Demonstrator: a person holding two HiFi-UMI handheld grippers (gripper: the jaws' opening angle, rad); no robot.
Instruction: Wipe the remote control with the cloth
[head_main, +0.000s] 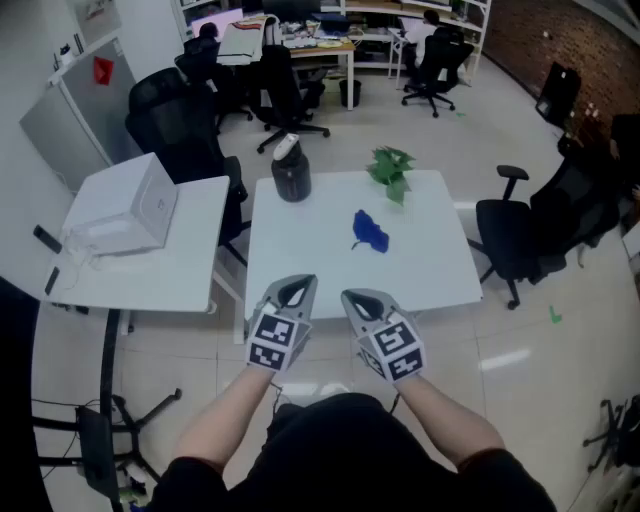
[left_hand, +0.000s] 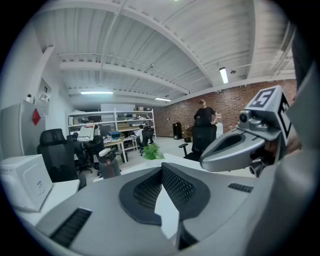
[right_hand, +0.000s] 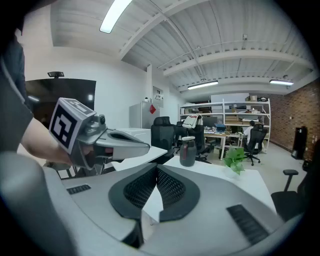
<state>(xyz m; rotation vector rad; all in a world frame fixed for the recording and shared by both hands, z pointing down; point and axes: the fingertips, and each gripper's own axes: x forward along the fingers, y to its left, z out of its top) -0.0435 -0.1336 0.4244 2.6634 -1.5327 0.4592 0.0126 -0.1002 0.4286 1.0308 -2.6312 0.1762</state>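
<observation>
- The left gripper (head_main: 292, 292), a grey two-jaw tool with a marker cube, was held at the near edge of the white square table (head_main: 430, 275). Its jaws were fully closed, pad against pad, with nothing between them.
- The right gripper (head_main: 362, 300), of the same build, was just beside the left one. Its jaws were likewise pressed together and empty.
- The crumpled blue cloth (head_main: 370, 232) lay on the table near its middle, well apart from both grippers and touched by neither.
- The remote control could not be identified in any view. Whether it lay under the cloth or elsewhere could not be determined.
- A dark cylindrical bottle with a light cap (head_main: 290, 172) and a small green plant (head_main: 388, 168) stood toward the far edge of the table, apart from the cloth.
- Task status, as judged: not started. The cloth had not been picked up and nothing was being wiped.
- Remaining steps, as judged: locate the remote control, open one gripper and take the cloth, steady the remote with the other gripper, then wipe.
</observation>
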